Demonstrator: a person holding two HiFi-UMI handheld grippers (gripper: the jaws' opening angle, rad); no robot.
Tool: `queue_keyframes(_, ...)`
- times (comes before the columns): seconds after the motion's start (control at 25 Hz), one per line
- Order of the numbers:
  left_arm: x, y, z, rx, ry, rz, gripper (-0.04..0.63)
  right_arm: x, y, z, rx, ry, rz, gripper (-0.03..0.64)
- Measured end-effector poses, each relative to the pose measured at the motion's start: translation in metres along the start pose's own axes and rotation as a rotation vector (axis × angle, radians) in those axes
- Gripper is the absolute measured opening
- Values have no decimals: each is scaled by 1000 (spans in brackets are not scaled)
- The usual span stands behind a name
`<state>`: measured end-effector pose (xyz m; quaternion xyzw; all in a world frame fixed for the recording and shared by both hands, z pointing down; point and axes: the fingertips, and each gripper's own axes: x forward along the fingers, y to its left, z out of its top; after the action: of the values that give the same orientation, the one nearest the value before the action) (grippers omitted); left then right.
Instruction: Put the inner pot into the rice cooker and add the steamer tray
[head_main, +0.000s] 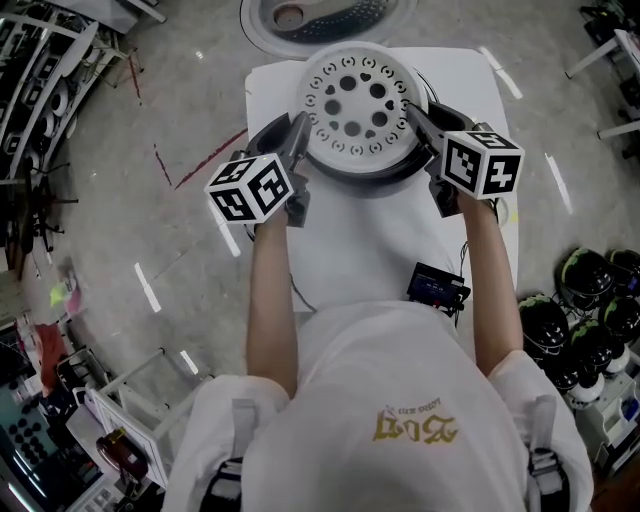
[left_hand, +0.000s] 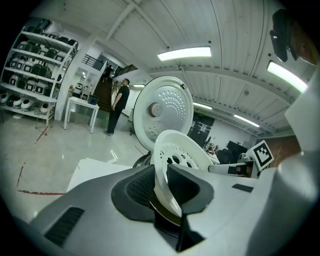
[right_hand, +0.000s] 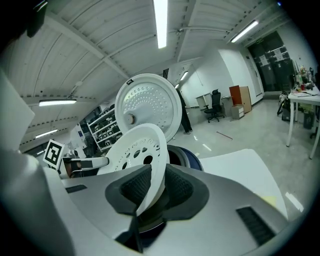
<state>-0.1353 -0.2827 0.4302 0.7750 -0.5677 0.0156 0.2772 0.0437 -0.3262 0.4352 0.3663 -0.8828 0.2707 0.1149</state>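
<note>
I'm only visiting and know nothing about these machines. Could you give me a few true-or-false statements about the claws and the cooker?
1. Both claws hold the white tray by its rim. True: the left claw and the right claw each have the rim of the tray between their pads.
2. The cooker's lid is shut. False: the lid stands open behind the cooker.
3. The tray is solid, with no holes. False: it is pierced with round holes.
4. The cooker stands on a white surface. True: the surface spreads out below it.
</note>
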Motion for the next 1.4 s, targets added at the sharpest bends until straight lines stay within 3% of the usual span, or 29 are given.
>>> queue_keyframes(0.28, 17, 6, -15, 88, 69, 67, 127, 6, -11, -5, -26, 24, -14, 153)
queue_keyframes(0.44, 15, 17, -9, 95, 42, 91, 199, 11, -11, -2, -29, 6, -40, 190)
queue_keyframes(0.8, 11, 13, -12, 102, 22, 93, 205, -7, -20, 3, -54, -52, -117, 206)
queue_keyframes(1.04, -2, 7, -13, 120, -10, 55, 176, -25, -16, -20, 88, -98, -140, 160)
queue_keyframes(1.2, -19, -8, -26, 110, -7, 3, 140, -52, -2, -45, 129, -119, -172, 131)
queue_keyframes(1.4, -38, -33, -44, 117, 6, -83, 101, -79, 23, -70, 236, -152, -146, 12)
